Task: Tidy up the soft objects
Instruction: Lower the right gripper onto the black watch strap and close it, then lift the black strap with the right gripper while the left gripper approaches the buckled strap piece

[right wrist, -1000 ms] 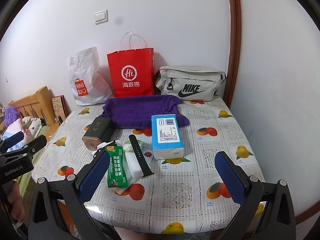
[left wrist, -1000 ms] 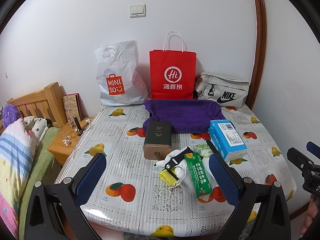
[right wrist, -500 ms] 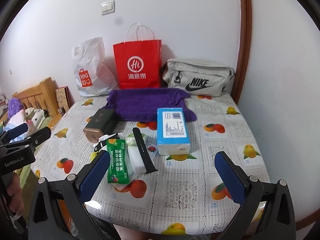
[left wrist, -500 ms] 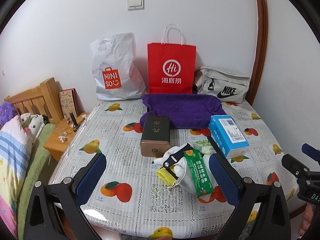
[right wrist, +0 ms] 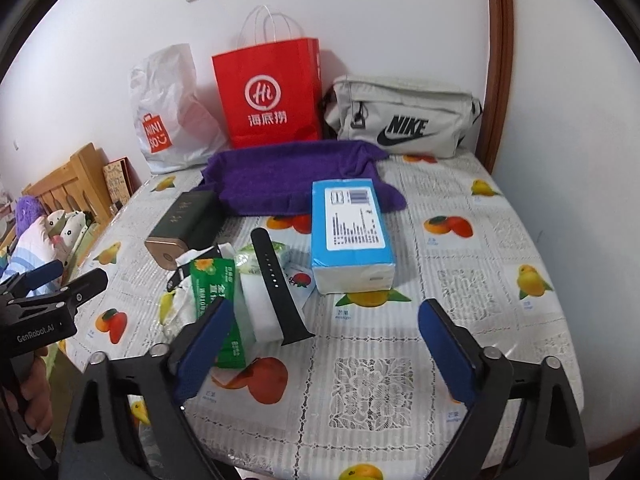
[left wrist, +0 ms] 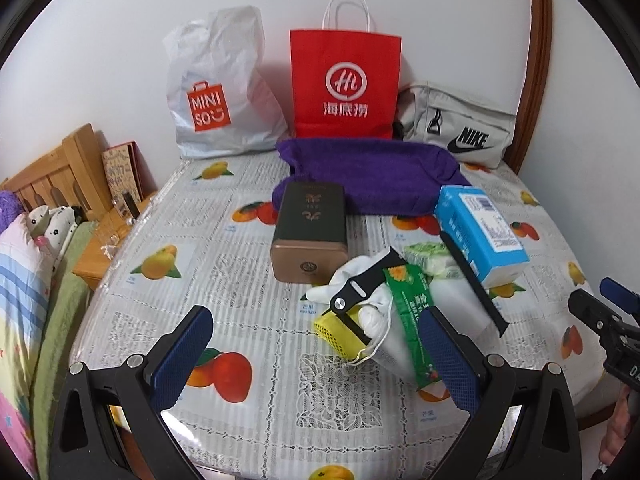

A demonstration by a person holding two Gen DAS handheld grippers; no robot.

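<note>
A purple towel [left wrist: 368, 176] [right wrist: 292, 176] lies crumpled at the back of the table. In front of it is a pile: a white face mask [left wrist: 372, 312], a yellow mesh piece [left wrist: 336, 330], a green packet [left wrist: 412, 320] [right wrist: 212, 284], a black watch strap [right wrist: 276, 284], a white block [right wrist: 260, 304] and a blue tissue pack [left wrist: 480, 228] [right wrist: 350, 232]. My left gripper [left wrist: 314, 314] hovers open just before the mask, holding nothing. My right gripper [right wrist: 326, 308] hovers in front of the tissue pack. Its jaws are closing, still wide, with nothing between the pads.
A dark tin box [left wrist: 310, 228] lies beside the pile. A white Miniso bag [left wrist: 216, 92], a red paper bag [left wrist: 346, 84] and a grey Nike bag [left wrist: 456, 128] stand along the wall. A bed and a wooden nightstand [left wrist: 108, 248] are on the left.
Both grippers have come down and closer to the table, so the pile looks larger. The right jaws have narrowed a little.
</note>
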